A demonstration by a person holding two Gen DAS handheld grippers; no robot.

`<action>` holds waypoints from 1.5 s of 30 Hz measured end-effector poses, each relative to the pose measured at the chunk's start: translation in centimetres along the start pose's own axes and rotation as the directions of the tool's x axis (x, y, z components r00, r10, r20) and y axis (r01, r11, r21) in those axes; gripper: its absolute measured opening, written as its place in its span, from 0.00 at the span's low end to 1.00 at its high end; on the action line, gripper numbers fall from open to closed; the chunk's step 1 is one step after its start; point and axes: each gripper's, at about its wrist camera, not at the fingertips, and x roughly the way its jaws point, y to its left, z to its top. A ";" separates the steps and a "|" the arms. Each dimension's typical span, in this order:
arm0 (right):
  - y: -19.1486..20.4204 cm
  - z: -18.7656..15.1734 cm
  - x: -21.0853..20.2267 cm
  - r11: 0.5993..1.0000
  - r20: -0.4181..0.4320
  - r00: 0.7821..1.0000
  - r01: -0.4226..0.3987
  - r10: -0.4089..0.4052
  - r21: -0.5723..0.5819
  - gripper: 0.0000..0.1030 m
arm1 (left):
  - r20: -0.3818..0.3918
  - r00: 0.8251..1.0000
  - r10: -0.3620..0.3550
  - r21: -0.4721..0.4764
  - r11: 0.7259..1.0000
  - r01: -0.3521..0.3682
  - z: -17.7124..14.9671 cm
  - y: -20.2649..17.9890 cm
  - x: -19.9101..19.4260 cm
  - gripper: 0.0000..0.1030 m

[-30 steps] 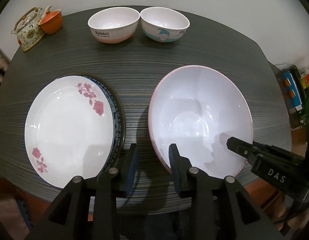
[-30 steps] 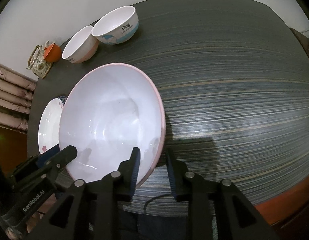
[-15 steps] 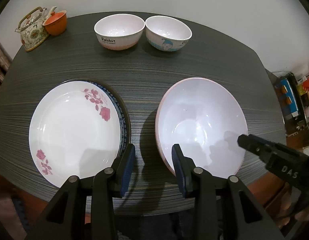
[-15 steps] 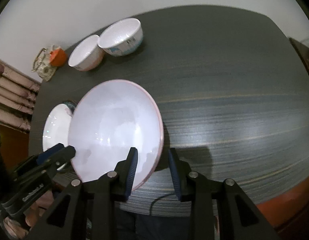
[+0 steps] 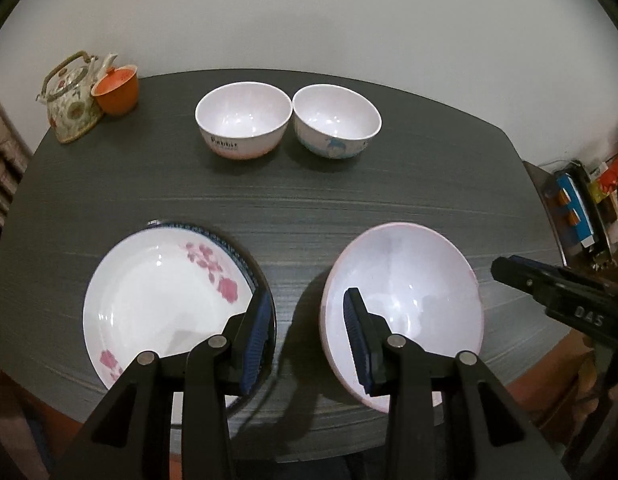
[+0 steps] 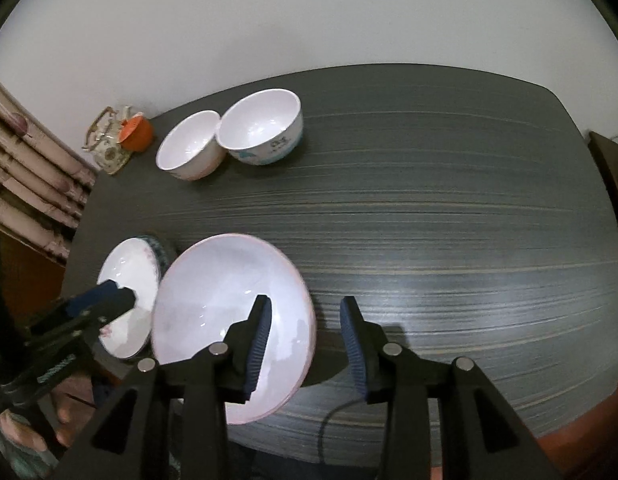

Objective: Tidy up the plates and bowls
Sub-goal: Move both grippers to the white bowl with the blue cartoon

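A large white bowl with a pink rim [image 5: 405,280] [image 6: 221,292] rests on the dark table [image 5: 309,200] at the near right. Left of it a white plate with pink flowers [image 5: 161,296] lies on a blue-rimmed plate [image 5: 233,242]. My left gripper [image 5: 307,308] hangs open above the gap between plate and bowl, holding nothing. My right gripper [image 6: 307,312] hovers over the bowl's right rim. Its jaws are opening and the pads do not touch the rim. Two small bowls, one marked Rabbit [image 5: 243,120] and one with a blue picture [image 5: 337,120], stand side by side at the back.
A flowered teapot [image 5: 71,96] and an orange cup [image 5: 117,88] stand at the far left corner. The right half of the table [image 6: 429,220] is bare wood grain. Clutter lies beyond the table's right edge [image 5: 577,208]. A white wall rises behind.
Both grippers have lifted up and back from the large bowl's rim, and their jaws have widened. The bowl stays on the table, smaller in both views.
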 end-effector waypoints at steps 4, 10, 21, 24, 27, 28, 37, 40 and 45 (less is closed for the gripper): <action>-0.2 1.6 0.8 1.000 -0.013 1.000 0.021 -0.021 -0.024 0.35 | -0.005 1.000 0.008 -0.041 0.999 -0.008 1.5 0.8 0.6 0.40; -1.0 5.0 2.8 0.999 -0.032 0.999 -0.033 0.034 0.012 0.35 | -0.004 1.000 0.019 -0.118 0.993 -0.019 4.5 2.4 1.7 0.43; -2.7 13.0 7.4 0.990 -0.026 0.993 -0.116 0.118 0.074 0.35 | -0.131 0.988 -0.087 -0.256 0.965 0.051 10.3 3.5 8.0 0.43; -2.6 14.7 8.9 0.989 -0.031 0.992 -0.119 0.123 0.086 0.35 | -0.150 0.982 -0.112 -0.286 0.956 0.065 11.6 3.4 9.6 0.42; -2.6 16.0 10.6 0.988 -0.041 0.991 -0.120 0.124 0.098 0.35 | -0.153 0.979 -0.134 -0.314 0.946 0.080 12.8 3.3 10.7 0.42; -2.6 16.3 11.1 0.988 -0.045 0.991 -0.119 0.124 0.100 0.35 | -0.155 0.978 -0.141 -0.320 0.944 0.085 13.1 3.2 11.0 0.42; -2.3 17.8 13.8 0.985 -0.060 0.987 -0.141 0.147 0.101 0.36 | -0.159 0.974 -0.164 -0.370 0.924 0.095 15.0 3.4 13.2 0.42; -2.2 18.1 14.3 0.986 -0.065 0.987 -0.141 0.148 0.094 0.36 | -0.165 0.972 -0.165 -0.375 0.922 0.093 15.2 3.2 13.8 0.41; -2.0 18.4 15.2 0.984 -0.065 0.985 -0.152 0.158 0.093 0.36 | -0.171 0.970 -0.174 -0.395 0.914 0.095 16.0 3.2 14.9 0.33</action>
